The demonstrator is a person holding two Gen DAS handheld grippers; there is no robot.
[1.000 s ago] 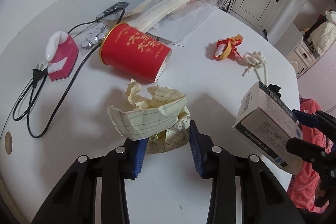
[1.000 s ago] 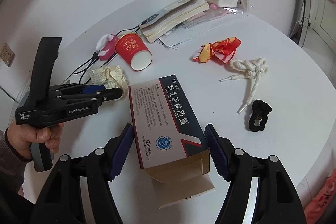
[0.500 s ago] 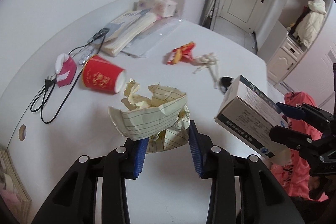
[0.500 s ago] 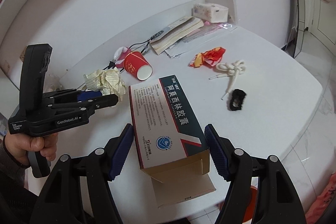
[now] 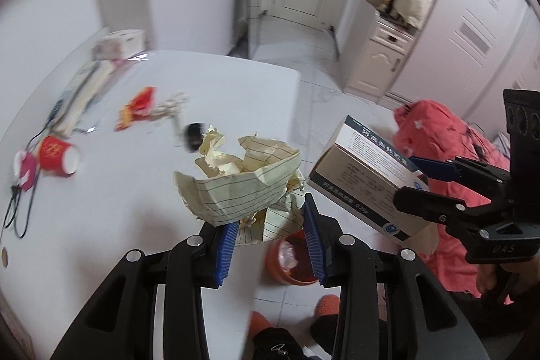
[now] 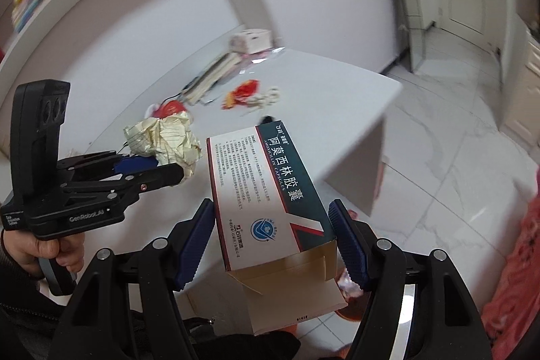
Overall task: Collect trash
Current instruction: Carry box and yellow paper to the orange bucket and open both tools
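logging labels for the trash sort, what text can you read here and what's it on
"阿莫西林胶囊" and "AMOXICILLIN CAPSULES": medicine box held in the right claw.
"0.25g": same box's side, left wrist view.
"GenRobot.AI": left claw body.
"DAS": right claw body, left wrist view.
Box's fine print and the red cup characters: too small or blurred to read.

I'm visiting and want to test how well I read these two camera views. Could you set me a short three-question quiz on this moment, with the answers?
1. True or false: the left gripper holds the medicine box.
2. Which item lies on the white table? A) red paper cup B) crumpled lined paper C) medicine box
3. Fill in: on the floor beyond the table edge, below the grippers, stands an orange ____.

Key
1. False: the left gripper holds the crumpled lined paper; the right gripper holds the box.
2. A; the cup lies on its side there.
3. Bin, with something pale inside.
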